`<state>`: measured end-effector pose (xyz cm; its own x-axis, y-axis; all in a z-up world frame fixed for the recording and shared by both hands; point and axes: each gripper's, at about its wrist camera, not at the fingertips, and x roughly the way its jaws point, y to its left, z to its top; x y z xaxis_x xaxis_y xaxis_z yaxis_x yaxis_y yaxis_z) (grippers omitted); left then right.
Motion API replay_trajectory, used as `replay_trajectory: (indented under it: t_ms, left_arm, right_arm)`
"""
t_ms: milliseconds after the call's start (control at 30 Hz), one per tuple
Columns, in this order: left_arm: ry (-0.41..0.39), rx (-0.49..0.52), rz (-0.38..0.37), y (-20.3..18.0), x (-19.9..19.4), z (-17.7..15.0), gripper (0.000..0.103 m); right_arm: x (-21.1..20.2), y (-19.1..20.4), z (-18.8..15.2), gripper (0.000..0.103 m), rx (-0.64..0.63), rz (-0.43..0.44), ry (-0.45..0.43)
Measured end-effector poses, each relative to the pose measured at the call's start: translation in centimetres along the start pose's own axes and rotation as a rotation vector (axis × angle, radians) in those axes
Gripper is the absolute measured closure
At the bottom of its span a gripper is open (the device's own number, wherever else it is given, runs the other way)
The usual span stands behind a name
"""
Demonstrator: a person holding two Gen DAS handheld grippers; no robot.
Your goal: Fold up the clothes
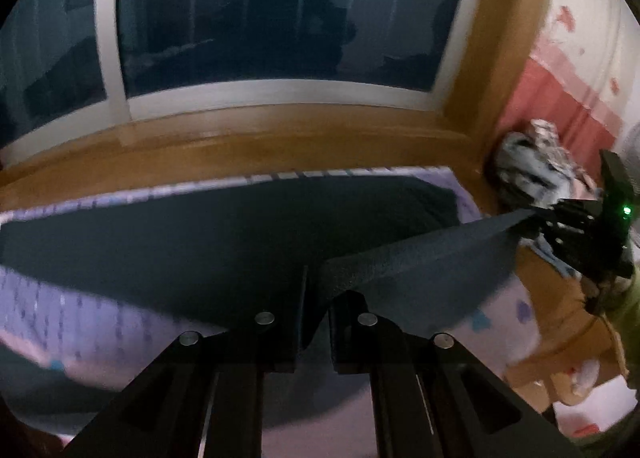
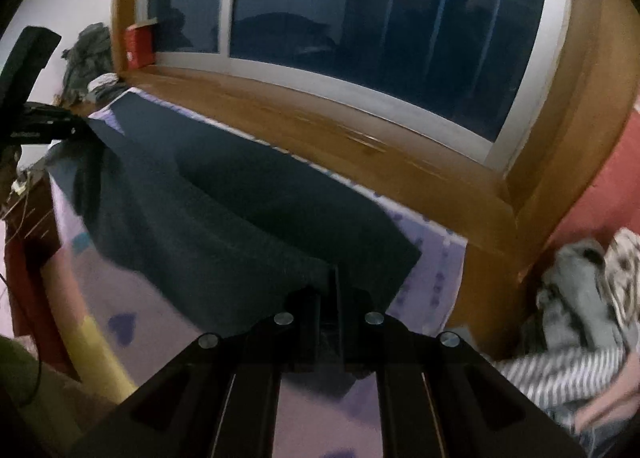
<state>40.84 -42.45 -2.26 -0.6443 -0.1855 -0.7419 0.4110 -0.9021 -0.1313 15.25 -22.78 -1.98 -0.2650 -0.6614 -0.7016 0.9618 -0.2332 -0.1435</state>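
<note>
Left wrist view: left gripper [image 1: 316, 298] clenched on the near edge of a dark blue garment [image 1: 224, 234], fingers pressed together with cloth pinched between them and a raised fold running off to the right. Held up at the far end of that fold by the right gripper [image 1: 536, 218], seen side-on at the right rim, apparently nipping the cloth, though its fingertips too blurred to be sure from here. Rest of the garment spread flat ahead on a lilac patterned bedsheet [image 1: 72, 322], reaching toward the wooden window ledge [image 1: 240, 146]; a heap of grey and printed clothes [image 1: 532, 166] in the corner beyond. Right wrist view: right gripper [image 2: 334, 298] likewise closed on the garment's [image 2: 240, 218] near edge, cloth caught between the fingers. Long axis of the garment running from here away to the upper left, where the left gripper [image 2: 80, 130] shows at the rim, seemingly holding the other end. A striped piece [image 2: 560, 374] and more crumpled clothes [image 2: 580, 290] well apart on the right. Judged from both views: held edge stretched between the two tools along the bed's near side, body of the garment lying forward of both, toward the window; both about equally near their own corners. Fits a fold carried forward over the flat part, or equally an edge just lifted for spreading out.
</note>
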Motion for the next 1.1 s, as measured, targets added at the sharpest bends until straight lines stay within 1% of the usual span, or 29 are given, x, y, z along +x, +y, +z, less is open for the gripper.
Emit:
replay_trajectory:
  t_ms: [33,167,333,400,567,667,733,767,800,833,867,933,1000,1033,1100]
  left_arm:
    - [0.01,0.001,0.025,0.6,1.8,1.3,0.095]
    - [0.054,-0.023,0.048,2.1,7.4,3.8,0.095]
    - [0.083,-0.035,0.073,3.1,11.8,5.7,0.095]
    - [0.098,-0.026,0.085,3.3,13.5,6.5,0.095]
    - [0.138,-0.006,0.09,4.3,18.1,8.2,0.095]
    - [0.19,0.004,0.096,5.1,21.3,8.3,0.095]
    - [0.222,-0.005,0.09,5.5,22.9,7.9,0.094]
    - [0.241,-0.013,0.086,5.8,23.8,7.6,0.092]
    - [0.253,-0.019,0.086,6.1,24.5,7.3,0.09]
    - [0.253,-0.022,0.081,6.2,24.7,7.1,0.089]
    - [0.251,-0.025,0.075,6.4,25.0,6.9,0.089]
    - [0.259,-0.027,0.058,6.7,24.8,6.9,0.087]
    - [0.274,-0.035,0.057,6.9,24.4,7.2,0.082]
    - [0.271,-0.038,0.054,6.9,23.8,7.3,0.08]
    - [0.237,-0.036,0.034,6.8,22.1,7.6,0.08]
  right_arm:
    - [1.2,-0.6,0.6,0.098,0.002,0.003,0.006]
    - [6.4,-3.0,2.2,0.098,0.011,0.029,0.049]
    - [11.8,-5.2,2.6,0.098,0.048,0.051,0.118]
    - [13.8,-6.0,2.7,0.098,0.062,0.057,0.145]
    - [16.8,-7.8,3.1,0.098,0.131,0.05,0.171]
    - [18.6,-8.3,3.3,0.097,0.143,0.033,0.193]
    - [19.9,-8.4,3.2,0.093,0.137,0.012,0.209]
    - [20.4,-8.4,3.1,0.083,0.131,0.0,0.219]
    - [20.9,-8.4,3.1,0.071,0.129,-0.025,0.228]
    - [21.1,-8.5,3.0,0.064,0.133,-0.05,0.235]
    - [20.9,-8.9,2.9,0.056,0.153,-0.057,0.235]
    - [20.2,-9.7,2.7,0.054,0.193,-0.064,0.235]
    - [18.5,-10.8,2.6,0.054,0.245,-0.078,0.227]
    - [17.5,-11.0,2.6,0.054,0.259,-0.084,0.212]
    - [15.1,-11.3,2.7,0.054,0.282,-0.1,0.175]
